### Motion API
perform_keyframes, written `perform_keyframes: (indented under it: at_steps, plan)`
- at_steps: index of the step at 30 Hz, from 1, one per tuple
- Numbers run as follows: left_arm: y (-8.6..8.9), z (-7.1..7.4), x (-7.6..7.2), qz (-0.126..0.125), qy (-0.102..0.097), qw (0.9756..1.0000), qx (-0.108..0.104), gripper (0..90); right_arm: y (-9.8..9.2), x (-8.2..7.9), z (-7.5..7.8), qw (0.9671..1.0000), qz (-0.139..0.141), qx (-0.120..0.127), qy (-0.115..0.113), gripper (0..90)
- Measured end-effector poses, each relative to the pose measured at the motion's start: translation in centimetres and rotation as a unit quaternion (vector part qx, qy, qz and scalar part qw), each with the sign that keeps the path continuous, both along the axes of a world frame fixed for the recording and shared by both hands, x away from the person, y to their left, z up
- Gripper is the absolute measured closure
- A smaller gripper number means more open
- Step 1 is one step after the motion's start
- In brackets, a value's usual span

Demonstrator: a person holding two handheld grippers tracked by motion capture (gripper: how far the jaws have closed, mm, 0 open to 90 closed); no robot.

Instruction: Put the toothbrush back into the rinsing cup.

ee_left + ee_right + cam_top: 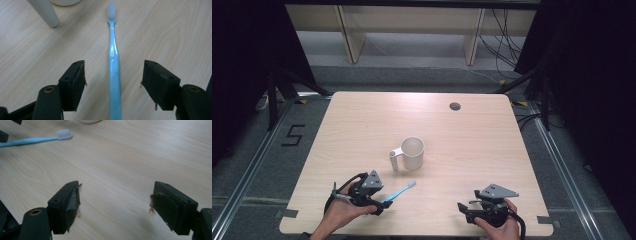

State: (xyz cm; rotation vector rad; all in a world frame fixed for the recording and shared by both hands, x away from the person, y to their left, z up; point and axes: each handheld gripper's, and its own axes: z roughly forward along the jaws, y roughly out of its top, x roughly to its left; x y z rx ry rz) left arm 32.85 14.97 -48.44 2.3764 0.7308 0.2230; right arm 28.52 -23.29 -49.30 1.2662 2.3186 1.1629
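Lying flat on the pale, wood-grained tabletop [472, 130] is a thin blue toothbrush [113, 62]. It is smooth, shiny plastic, with ridges low on the handle and soft white bristles at the far end. Its handle runs straight between the left gripper's [379, 204] black, blocky fingers [73, 83]. They are partly open, with a gap on each side, so they do not touch it. Near the bristles stands a round white cup [412, 152] with a thick handle. The right gripper [462, 210] rests at the near edge, its fingers [66, 205] wide apart over bare wood, holding nothing.
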Motion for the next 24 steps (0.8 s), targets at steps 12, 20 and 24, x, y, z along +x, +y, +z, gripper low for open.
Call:
perform_keyframes:
  at_steps: [12,20,24]
  plan:
    - [-1.9,0.2,2.0,-0.040,0.050,0.9941,0.087,64.6,0.2,-0.2,0.1,0.9998,-0.008,0.002,0.020,23.2]
    - [-2.8,0.3,2.0,-0.040,0.083,0.9890,0.116,68.0,0.2,-0.2,0.1,0.9999,-0.006,0.001,0.013,23.3]
    - [-3.1,0.4,2.4,-0.050,0.086,0.9862,0.133,68.7,0.2,-0.2,0.0,0.9999,-0.003,-0.001,0.011,23.3]
